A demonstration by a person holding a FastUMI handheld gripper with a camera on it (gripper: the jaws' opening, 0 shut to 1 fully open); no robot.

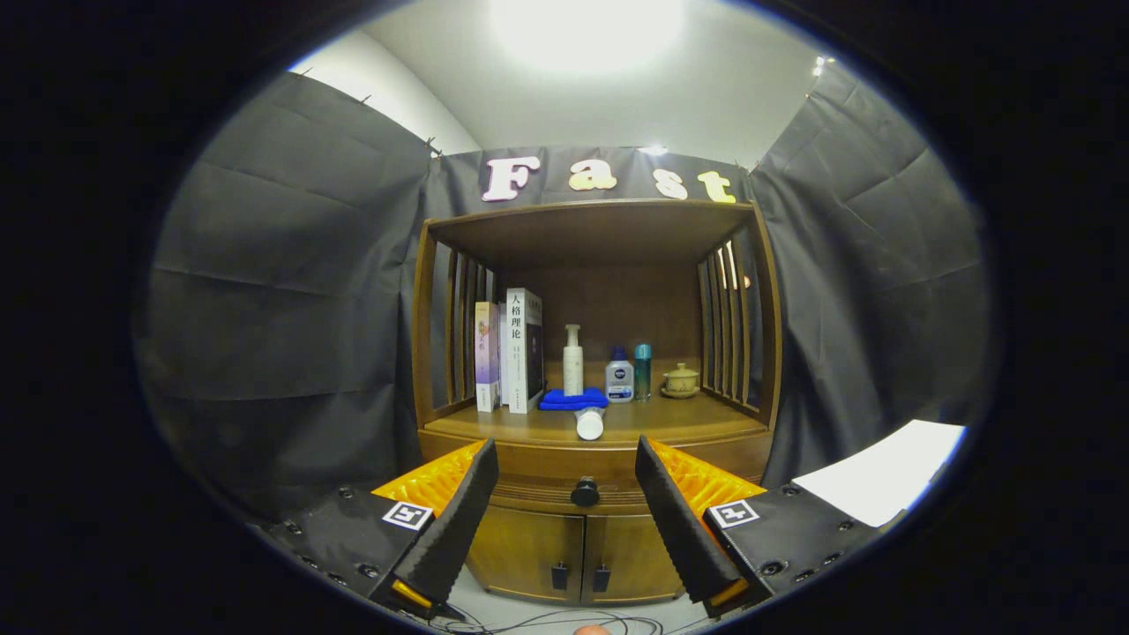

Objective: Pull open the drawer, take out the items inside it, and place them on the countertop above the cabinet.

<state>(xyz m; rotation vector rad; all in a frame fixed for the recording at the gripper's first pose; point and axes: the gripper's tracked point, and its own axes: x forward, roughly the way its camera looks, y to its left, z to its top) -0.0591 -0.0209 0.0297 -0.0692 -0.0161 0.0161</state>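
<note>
A wooden cabinet (596,445) stands ahead against the booth wall. Its drawer (538,496) is closed, with a dark round knob (585,491) that shows between my fingers and a way beyond them. My gripper (561,511) is open and holds nothing. On the countertop (670,422) a white tube (589,423) lies at the front edge, pointing toward me. Behind it a folded blue cloth (573,399) lies under a white pump bottle (573,360).
Upright books (512,353) stand at the countertop's left. A small bottle with a blue label (619,377), a teal canister (643,370) and a small ceramic pot (681,381) stand to the right. Two lower doors (573,554) sit under the drawer. A white sheet (886,481) lies to the right. Cables (547,624) trail on the floor.
</note>
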